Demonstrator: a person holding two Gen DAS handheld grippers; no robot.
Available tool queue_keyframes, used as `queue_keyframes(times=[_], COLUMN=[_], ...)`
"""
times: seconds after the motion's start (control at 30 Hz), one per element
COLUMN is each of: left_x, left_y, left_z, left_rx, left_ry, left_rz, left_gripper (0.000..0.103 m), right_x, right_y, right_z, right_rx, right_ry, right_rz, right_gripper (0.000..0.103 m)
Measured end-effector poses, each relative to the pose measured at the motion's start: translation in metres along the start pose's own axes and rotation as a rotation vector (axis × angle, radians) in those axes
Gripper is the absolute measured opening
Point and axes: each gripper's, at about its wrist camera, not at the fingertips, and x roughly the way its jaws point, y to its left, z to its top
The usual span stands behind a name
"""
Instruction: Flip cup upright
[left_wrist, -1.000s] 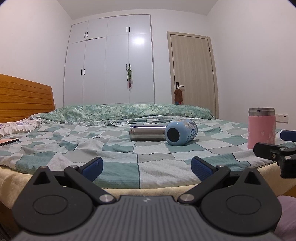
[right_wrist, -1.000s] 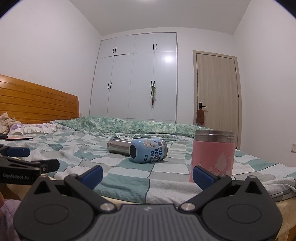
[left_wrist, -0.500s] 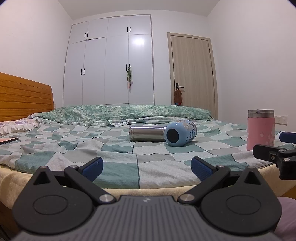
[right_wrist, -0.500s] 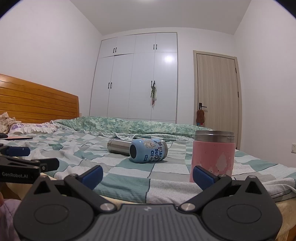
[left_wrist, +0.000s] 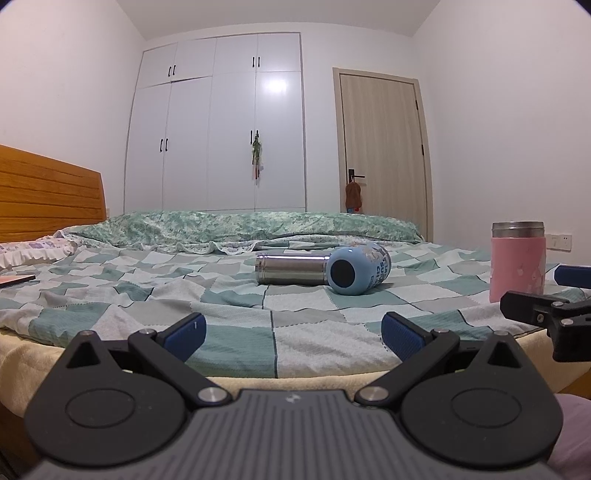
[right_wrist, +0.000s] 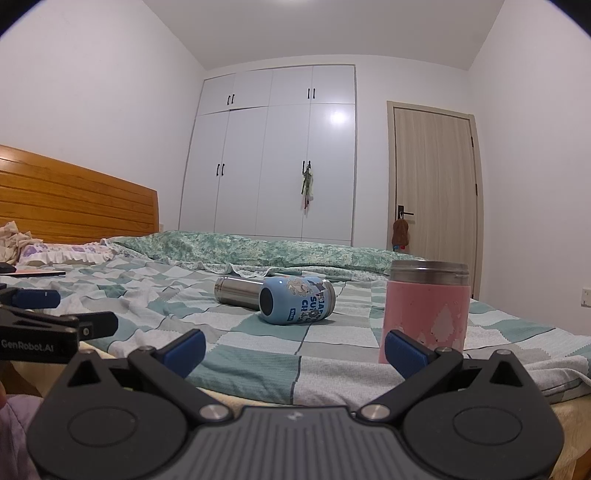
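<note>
A light blue cup (left_wrist: 357, 270) with cartoon print lies on its side on the checked bedspread (left_wrist: 229, 291), base toward me; it also shows in the right wrist view (right_wrist: 297, 301). A steel cup (left_wrist: 290, 270) lies on its side just behind it, also in the right wrist view (right_wrist: 238, 291). A pink cup (left_wrist: 518, 261) with a steel rim stands upright at the right, close ahead in the right wrist view (right_wrist: 424, 310). My left gripper (left_wrist: 291, 334) is open and empty at the bed's near edge. My right gripper (right_wrist: 293, 349) is open and empty, also short of the cups.
A wooden headboard (left_wrist: 48, 195) is at the left, with a pillow (right_wrist: 62, 253) and a flat device (left_wrist: 14, 281) near it. A rumpled green quilt (left_wrist: 240, 227) lies along the far side. White wardrobes (left_wrist: 218, 129) and a door (left_wrist: 382, 147) stand behind.
The left wrist view has tilted slightly so the cups sit a little lower. The right wrist view is almost unchanged. Both grippers stay open.
</note>
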Motion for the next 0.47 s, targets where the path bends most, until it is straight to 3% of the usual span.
queue_keyframes(times=[0.47], left_x=[-0.0006], left_y=[0.0007], left_z=[-0.0019], left_rx=[-0.008], left_ry=[-0.008], left_rz=[-0.003], left_gripper=[0.103], right_x=[-0.0002], right_y=[0.0], right_z=[0.0001], right_rx=[-0.002], right_ry=[0.0], right_rz=[0.0], right_gripper=[0.103])
